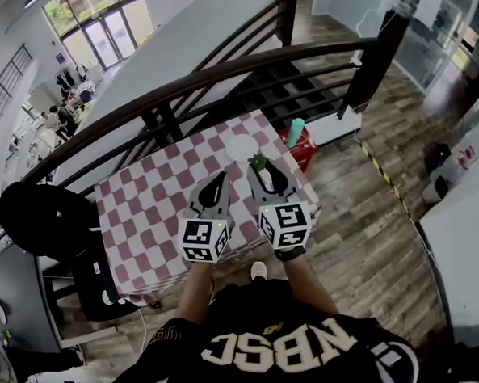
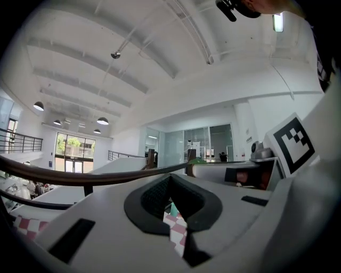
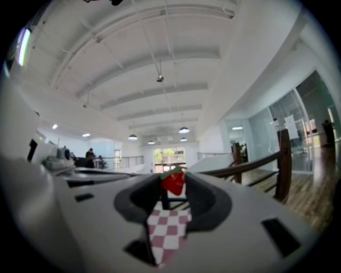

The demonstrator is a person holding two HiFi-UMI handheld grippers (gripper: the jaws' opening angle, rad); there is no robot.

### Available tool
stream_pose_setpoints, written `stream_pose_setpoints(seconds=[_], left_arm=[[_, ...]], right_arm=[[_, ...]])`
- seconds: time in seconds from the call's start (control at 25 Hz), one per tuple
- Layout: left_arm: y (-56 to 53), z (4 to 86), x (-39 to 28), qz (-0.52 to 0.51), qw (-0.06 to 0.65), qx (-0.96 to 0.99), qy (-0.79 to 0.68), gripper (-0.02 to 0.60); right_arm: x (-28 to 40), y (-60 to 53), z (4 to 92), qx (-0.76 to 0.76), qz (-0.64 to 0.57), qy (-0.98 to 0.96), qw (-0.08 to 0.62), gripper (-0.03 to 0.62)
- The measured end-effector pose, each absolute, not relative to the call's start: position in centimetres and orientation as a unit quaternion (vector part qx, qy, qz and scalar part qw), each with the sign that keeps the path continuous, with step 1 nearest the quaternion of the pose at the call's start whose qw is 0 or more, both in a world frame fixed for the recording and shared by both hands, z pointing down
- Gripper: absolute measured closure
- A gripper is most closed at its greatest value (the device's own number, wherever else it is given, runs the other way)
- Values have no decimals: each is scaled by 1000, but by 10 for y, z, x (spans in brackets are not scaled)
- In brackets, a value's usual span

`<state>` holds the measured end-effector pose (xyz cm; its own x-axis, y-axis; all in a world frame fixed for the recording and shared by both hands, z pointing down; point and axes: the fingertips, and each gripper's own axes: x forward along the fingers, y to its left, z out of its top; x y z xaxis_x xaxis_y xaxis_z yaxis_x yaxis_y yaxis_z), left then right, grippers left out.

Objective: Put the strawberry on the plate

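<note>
A red strawberry (image 1: 259,162) with a green leafy top sits between the tips of my right gripper (image 1: 259,167), which is shut on it above the far right part of the checkered table (image 1: 143,209). In the right gripper view the strawberry (image 3: 173,182) is pinched at the very tips of that gripper (image 3: 174,182). A small white plate (image 1: 241,148) lies on the cloth just beyond and slightly left of the strawberry. My left gripper (image 1: 222,178) hovers beside the right one, its tips together and nothing in them. In the left gripper view the left gripper (image 2: 170,177) is shut, with checkered cloth below.
A dark curved railing (image 1: 216,75) runs just behind the table, with stairs beyond. A teal bottle (image 1: 296,131) stands on a red stand (image 1: 304,152) off the table's far right corner. A black chair (image 1: 39,215) stands at the left. Wooden floor lies to the right.
</note>
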<state>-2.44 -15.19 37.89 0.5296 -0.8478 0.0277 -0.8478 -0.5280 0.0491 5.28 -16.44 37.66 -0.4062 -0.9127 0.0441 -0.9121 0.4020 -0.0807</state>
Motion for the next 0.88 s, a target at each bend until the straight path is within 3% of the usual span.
stream_pose_setpoints(seconds=[0.88], left_arm=[[-286,546,-59,118,131,852,-493,572]], right_arm=[[93,-307,565,-530,-128,813,-204,447]])
